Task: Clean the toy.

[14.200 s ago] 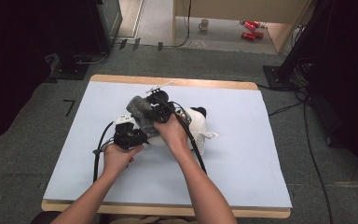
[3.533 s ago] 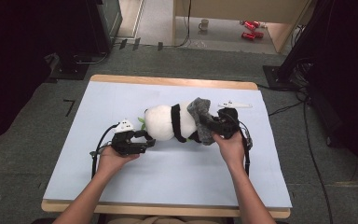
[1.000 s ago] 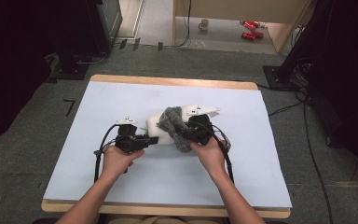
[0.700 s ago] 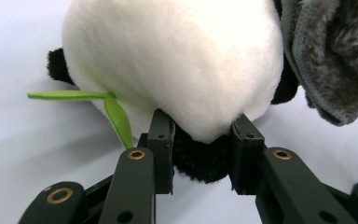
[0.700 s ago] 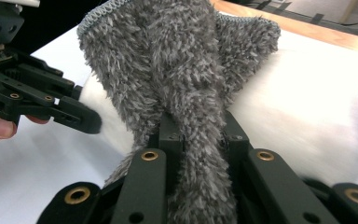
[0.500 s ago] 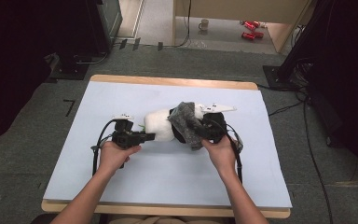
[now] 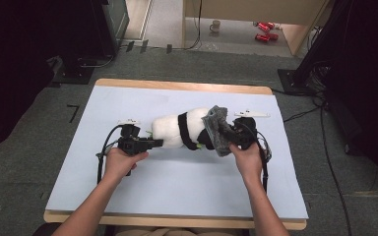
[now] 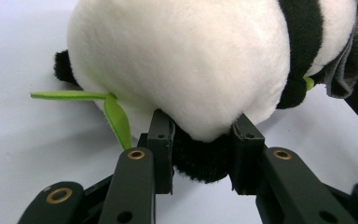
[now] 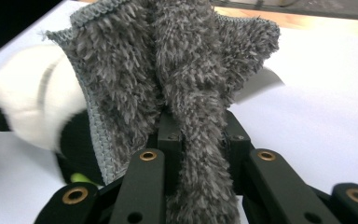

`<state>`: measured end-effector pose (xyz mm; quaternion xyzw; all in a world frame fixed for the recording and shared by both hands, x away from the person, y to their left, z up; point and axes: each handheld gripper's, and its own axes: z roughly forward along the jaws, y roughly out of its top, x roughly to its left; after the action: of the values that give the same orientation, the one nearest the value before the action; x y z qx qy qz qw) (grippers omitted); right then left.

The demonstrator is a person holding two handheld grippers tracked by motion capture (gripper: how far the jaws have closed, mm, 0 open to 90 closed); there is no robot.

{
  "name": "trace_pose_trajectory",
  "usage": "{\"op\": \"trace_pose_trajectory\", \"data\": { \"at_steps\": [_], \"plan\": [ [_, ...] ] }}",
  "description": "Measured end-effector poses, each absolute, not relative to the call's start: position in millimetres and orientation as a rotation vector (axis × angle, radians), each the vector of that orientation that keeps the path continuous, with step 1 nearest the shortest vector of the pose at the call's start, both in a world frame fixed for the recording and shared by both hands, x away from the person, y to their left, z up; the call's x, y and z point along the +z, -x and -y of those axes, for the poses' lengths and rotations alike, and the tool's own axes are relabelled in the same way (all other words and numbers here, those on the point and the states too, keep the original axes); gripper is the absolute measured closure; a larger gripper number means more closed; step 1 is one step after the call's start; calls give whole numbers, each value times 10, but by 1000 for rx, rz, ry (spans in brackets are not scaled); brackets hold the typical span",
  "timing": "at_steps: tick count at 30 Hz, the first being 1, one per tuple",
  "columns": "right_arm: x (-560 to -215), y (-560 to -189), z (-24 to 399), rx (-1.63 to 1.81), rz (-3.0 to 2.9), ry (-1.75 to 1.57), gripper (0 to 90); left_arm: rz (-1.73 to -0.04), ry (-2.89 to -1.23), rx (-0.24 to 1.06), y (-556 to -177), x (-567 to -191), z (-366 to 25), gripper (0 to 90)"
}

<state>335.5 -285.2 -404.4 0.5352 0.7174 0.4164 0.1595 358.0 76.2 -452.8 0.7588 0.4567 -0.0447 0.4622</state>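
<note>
With the left tool (image 7: 153, 143) clamping the toy panda (image 7: 177, 130) and the right tool (image 7: 225, 136) pinching the grey cloth (image 7: 216, 129) at its 3 o'clock end, a hard wipe could tug the panda free.

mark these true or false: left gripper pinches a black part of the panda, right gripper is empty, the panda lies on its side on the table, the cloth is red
1. The left gripper pinches a black part of the plush panda: true.
2. The right gripper is empty: false, it is shut on the grey cloth.
3. The plush panda lies on its side on the table: true.
4. The cloth is red: false, it is grey and fluffy, with a stitched edge.
</note>
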Motion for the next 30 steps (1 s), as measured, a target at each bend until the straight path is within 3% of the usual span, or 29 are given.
{"op": "trace_pose_trajectory", "data": {
  "at_steps": [7, 16, 30],
  "plan": [
    [-3921, -3320, 2932, 1287, -2014, -1547, 754, -1145, -1840, -131, -3594, -4544, -793, 670],
    [-3599, -3184, 2516, 1392, -2097, -1357, 754, -1144, -1842, -114, -3545, -4537, -764, 669],
    [-3811, -3191, 1705, 1389, -2345, -1191, 754, -1135, -1803, -113, -3334, -4471, -696, 670]
  ]
}}
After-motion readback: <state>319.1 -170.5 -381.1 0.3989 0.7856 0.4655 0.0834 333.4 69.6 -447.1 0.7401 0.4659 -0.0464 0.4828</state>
